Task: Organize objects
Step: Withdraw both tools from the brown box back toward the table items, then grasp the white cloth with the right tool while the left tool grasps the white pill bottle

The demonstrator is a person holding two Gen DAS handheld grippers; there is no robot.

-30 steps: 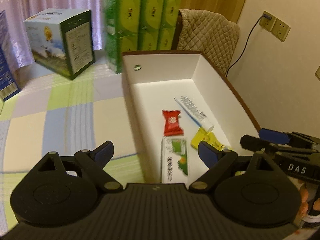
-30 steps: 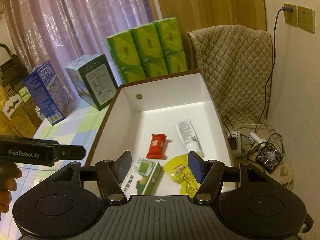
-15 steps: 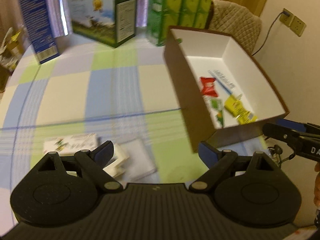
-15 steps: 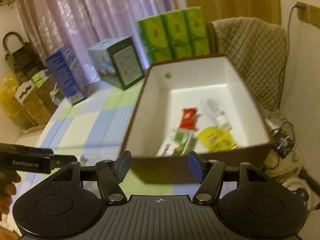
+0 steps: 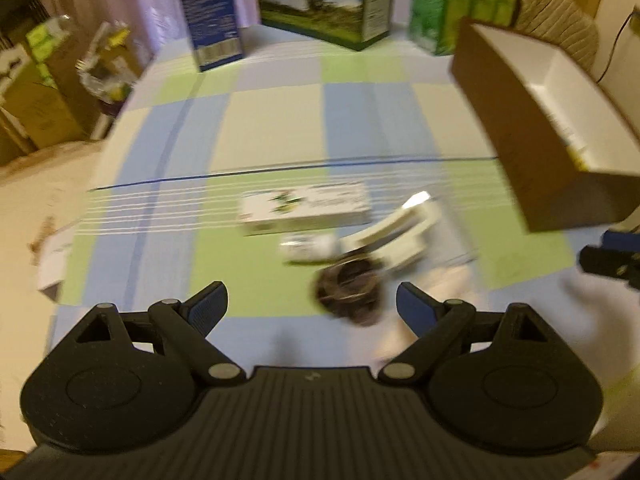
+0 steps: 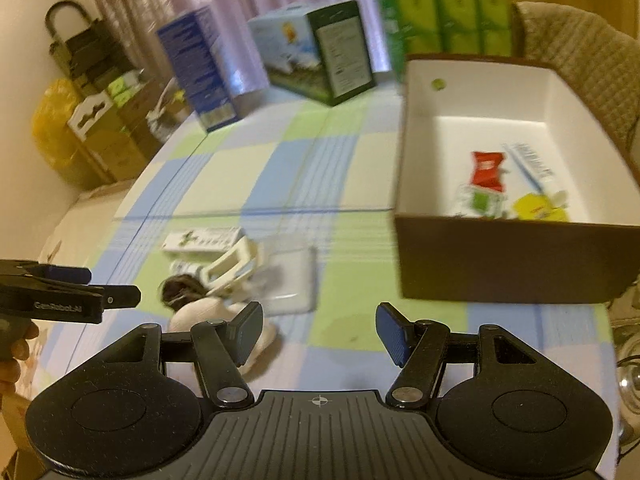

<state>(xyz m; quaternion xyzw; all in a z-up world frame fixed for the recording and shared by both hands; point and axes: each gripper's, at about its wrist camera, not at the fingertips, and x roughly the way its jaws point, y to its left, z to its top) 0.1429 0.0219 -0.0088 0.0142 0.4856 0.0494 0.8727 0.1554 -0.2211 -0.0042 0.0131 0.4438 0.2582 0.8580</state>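
Step in hand: the box already holds some things and a heap is left outside it, so this reads as the reach for the next item, nothing gripped yet.
Left hand-held gripper: fingers spread wide, nothing between them; it hangs over the near part of the desk, aimed at the heap.
Right hand-held gripper: also spread and empty, low over the checked cloth between the heap and the box.
Box: brown outside, white inside, at the right end of the desk; in it lie a red packet, a white tube, a green-and-white pack and a yellow packet.
Loose items: a flat white carton lies on the green square; just in front of it a small white item, a cream clip-like piece and a dark round object lie bunched together, touching or overlapping. Blur hides their exact form.
Next move calls for: picking one item out of the bunch, most likely the dark round object nearest the left fingers, lowering squarely over it and closing without dragging its neighbours.
Risk: the crowded heap may shift when one piece is lifted.
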